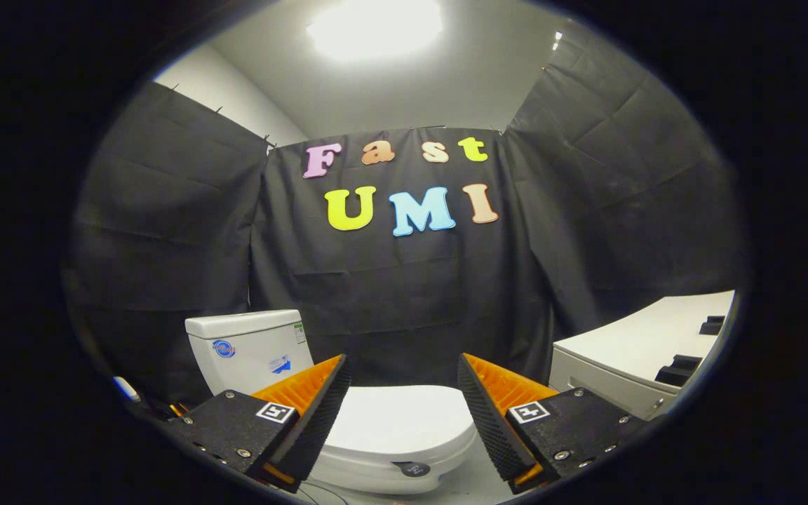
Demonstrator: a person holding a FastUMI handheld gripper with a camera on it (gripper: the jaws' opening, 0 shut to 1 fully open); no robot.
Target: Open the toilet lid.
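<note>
Tool (402, 393) wide open, gripping nothing, above closed toilet.
White glossy plastic toilet lid (393, 424) down flat, between and just beyond fingers (320, 407); white ceramic cistern (250, 347) further ahead-left; white surface (635, 351) off to right.

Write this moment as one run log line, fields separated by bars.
gripper: open, nothing held | toilet lid: closed, between and beyond fingers | tank: behind | step: approach lid

The claw (402, 393) hangs open, and its fingers (320, 414) cover both sides of the shut toilet lid (393, 424). The left finger hides the lower part of the tank (246, 347). The tank sticker (223, 348) is too small to read.
</note>
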